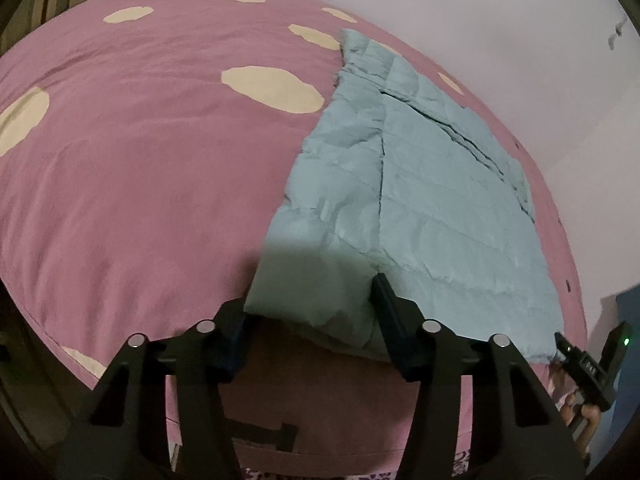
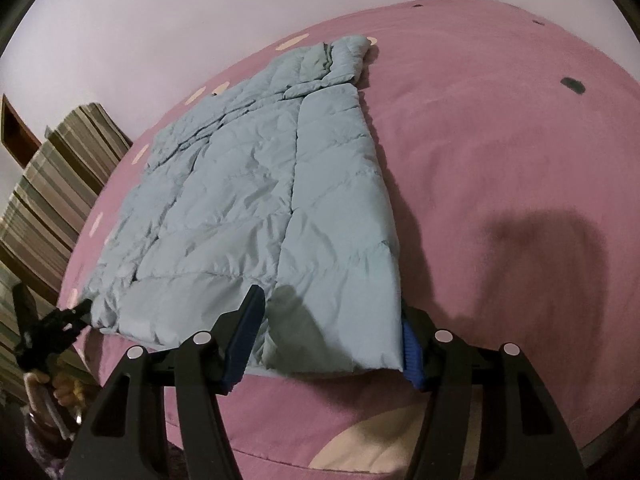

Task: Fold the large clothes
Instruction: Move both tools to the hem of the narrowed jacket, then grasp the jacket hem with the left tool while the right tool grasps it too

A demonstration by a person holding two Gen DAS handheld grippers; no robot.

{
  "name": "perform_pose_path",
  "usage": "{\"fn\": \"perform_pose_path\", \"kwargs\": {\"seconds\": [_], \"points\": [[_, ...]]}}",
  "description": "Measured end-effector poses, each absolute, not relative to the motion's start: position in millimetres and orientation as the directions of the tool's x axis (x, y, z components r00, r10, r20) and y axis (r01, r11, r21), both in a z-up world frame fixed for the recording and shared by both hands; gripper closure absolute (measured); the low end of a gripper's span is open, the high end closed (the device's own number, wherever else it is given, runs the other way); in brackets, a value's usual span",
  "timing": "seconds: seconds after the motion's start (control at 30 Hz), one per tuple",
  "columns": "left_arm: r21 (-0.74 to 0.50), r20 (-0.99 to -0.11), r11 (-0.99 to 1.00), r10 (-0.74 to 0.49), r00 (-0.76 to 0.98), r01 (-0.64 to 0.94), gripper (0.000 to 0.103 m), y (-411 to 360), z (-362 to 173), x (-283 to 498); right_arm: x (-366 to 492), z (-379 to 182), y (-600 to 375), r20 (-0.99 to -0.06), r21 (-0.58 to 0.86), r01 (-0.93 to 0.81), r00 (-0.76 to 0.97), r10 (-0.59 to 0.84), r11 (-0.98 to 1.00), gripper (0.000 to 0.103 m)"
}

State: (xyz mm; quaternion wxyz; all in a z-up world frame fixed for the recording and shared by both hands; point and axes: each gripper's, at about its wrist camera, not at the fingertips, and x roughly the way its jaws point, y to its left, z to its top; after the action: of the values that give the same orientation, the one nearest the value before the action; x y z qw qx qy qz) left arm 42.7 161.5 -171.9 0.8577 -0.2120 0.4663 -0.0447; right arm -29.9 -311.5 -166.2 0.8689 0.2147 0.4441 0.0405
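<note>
Your left gripper [image 1: 310, 320] sits at 6 o'clock in its own view, jaws apart and straddling the near-left hem corner of the light blue puffer jacket [image 1: 420, 184], which lies flat on the pink spotted bedcover [image 1: 140, 160] and runs off toward 1 o'clock. Your right gripper [image 2: 332, 336] is likewise at 6 o'clock, jaws apart around the jacket's near-right hem corner; pad contact on the fabric can't be confirmed for either. The jacket's collar [image 2: 344, 52] points to 12 o'clock there.
</note>
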Motion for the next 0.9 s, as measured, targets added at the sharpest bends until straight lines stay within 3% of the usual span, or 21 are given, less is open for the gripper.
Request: {"fn": "perform_pose_path", "kwargs": {"seconds": [0.13, 0.2, 0.27, 0.37, 0.67, 0.9], "points": [[-0.397, -0.782, 0.908, -0.257, 0.568, -0.136, 0.069, 163, -173, 43, -30, -170, -318, -0.755, 0.427, 0.144, 0.599, 0.264, 0.893, 0.063], [-0.404, -0.776, 0.906, -0.268, 0.571, -0.124, 0.083, 161, -172, 43, -29, -171, -318, -0.753, 0.442, 0.135, 0.593, 0.285, 0.887, 0.072], [-0.405, -0.773, 0.906, -0.27, 0.575, -0.12, 0.087, 159, -170, 43, -28, -172, -314, -0.753, 0.451, 0.12, 0.583, 0.305, 0.884, 0.084], [-0.407, -0.76, 0.907, -0.269, 0.592, -0.11, 0.093, 158, -163, 43, -26, -171, -311, -0.744, 0.469, 0.102, 0.581, 0.33, 0.877, 0.093], [-0.437, -0.682, 0.897, -0.281, 0.676, -0.068, 0.095, 160, -113, 75, 4, -136, -326, -0.627, 0.603, 0.063, 0.654, 0.423, 0.795, 0.096], [-0.402, -0.638, 0.914, -0.246, 0.73, -0.043, 0.097, 148, -76, 147, 74, -102, -333, -0.573, 0.615, 0.024, 0.7, 0.425, 0.788, 0.096]]}}
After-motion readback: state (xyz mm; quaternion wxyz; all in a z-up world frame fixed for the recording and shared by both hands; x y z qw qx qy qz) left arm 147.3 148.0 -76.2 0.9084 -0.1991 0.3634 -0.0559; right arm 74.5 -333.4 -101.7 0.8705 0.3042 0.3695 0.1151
